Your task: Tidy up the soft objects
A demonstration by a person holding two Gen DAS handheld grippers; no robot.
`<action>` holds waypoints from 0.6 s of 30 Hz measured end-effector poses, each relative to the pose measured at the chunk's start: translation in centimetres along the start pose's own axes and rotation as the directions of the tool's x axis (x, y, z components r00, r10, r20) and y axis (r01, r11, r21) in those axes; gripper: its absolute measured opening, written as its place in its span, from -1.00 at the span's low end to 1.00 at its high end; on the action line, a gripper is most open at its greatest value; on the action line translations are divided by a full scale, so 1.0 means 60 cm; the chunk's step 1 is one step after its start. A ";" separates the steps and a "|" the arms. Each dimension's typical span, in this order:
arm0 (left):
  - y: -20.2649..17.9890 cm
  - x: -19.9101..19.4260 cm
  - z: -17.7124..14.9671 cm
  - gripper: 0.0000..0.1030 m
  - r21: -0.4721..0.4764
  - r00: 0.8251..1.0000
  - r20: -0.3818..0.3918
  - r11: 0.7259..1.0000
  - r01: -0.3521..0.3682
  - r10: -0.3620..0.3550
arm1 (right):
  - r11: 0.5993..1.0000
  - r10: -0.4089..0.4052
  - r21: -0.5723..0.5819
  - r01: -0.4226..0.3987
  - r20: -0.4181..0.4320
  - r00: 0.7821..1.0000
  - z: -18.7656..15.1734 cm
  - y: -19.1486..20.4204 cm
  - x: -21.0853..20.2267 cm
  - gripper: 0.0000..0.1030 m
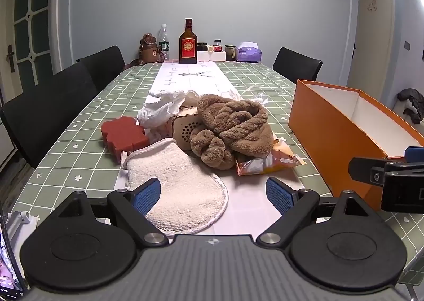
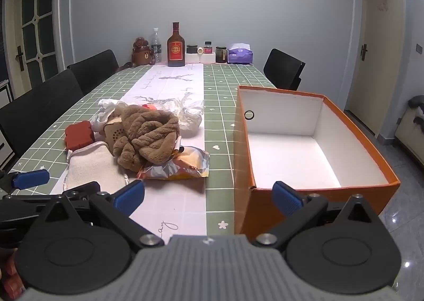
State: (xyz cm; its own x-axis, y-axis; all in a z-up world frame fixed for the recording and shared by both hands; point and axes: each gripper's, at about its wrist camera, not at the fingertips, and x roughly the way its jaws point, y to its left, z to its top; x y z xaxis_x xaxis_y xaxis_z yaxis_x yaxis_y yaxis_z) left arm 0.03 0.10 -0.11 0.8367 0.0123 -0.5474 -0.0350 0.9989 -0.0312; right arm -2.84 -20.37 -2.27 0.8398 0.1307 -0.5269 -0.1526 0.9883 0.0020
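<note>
Orange box (image 2: pixel 304 195) bare inside, beside brown towel (image 2: pixel 151 136) pile

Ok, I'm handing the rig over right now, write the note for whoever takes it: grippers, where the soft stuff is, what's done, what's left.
Left gripper: open, empty, over the near end of the white mitt.
Right gripper: open, empty, near the orange box front corner.
Brown towel is heaped on a wooden box and a snack bag; red sponge left of the pile; white cloth behind.
Done: nothing, the box is empty.
Left: all soft items, probably into the box; mitt looks nearest.
</note>
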 end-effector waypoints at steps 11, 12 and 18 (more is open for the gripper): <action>-0.002 0.000 -0.005 1.00 0.009 1.000 0.000 1.000 0.010 -0.010 | 1.000 -0.001 -0.003 0.001 -0.005 1.000 -0.006 0.002 0.004 0.95; -0.002 0.000 -0.005 1.00 0.010 1.000 0.000 1.000 0.009 -0.009 | 1.000 -0.002 -0.003 0.002 -0.006 1.000 -0.006 0.002 0.004 0.95; 0.000 -0.001 -0.007 1.00 0.006 1.000 0.000 1.000 0.006 -0.006 | 1.000 0.000 -0.003 0.000 -0.010 1.000 -0.007 0.001 0.006 0.95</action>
State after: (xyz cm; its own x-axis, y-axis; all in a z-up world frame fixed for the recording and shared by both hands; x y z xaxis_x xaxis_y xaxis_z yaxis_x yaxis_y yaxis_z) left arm -0.27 0.05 -0.44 0.8370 0.0068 -0.5471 -0.0270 0.9992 -0.0290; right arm -2.78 -20.27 -2.81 0.8348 0.1299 -0.5349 -0.1542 0.9880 -0.0007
